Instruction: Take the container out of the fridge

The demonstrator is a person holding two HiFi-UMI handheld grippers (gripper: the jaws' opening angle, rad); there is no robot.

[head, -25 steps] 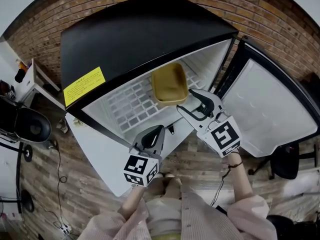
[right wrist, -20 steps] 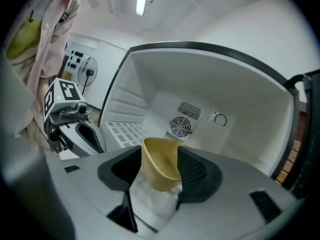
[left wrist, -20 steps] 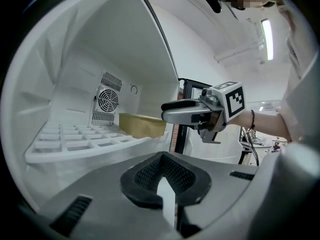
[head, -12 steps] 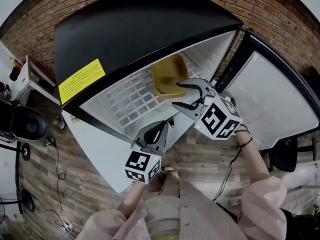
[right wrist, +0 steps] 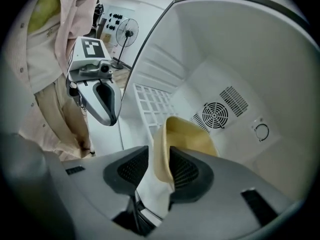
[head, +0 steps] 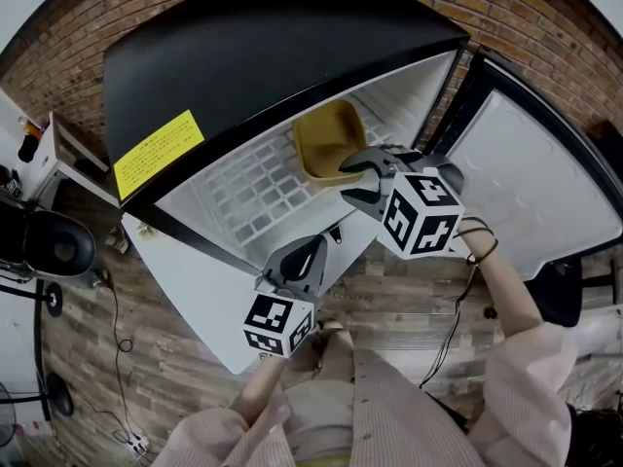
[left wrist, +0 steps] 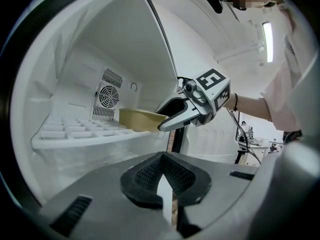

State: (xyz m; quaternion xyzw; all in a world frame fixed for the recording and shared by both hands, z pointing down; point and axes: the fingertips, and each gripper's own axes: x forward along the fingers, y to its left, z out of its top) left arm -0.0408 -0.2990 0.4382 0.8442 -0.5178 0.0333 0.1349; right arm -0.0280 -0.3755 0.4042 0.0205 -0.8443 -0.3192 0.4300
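Note:
A shallow tan container point(head: 329, 144) sits at the right end of the white grid shelf point(head: 251, 198) inside the open black-topped fridge point(head: 253, 56). My right gripper point(head: 348, 178) reaches into the fridge at the container's near edge. Its jaws are closing, with the container's rim point(right wrist: 161, 154) between the pads; one pad lies against the wall and a small gap shows on the other side. In the left gripper view the container point(left wrist: 141, 119) and the right gripper point(left wrist: 162, 120) stand side by side. My left gripper point(head: 300, 263) hangs shut and empty below the shelf's front edge.
The fridge door point(head: 531, 188) stands open to the right. A fan grille point(right wrist: 216, 115) and a dial point(right wrist: 261, 131) are on the fridge's back wall. A brick wall point(head: 545, 17) rises behind, a wood floor point(head: 389, 300) lies below, and a black chair point(head: 49, 241) stands at left.
My right gripper has moved up and into the fridge, and its jaws have narrowed around the container's near rim. The left gripper has stayed put.

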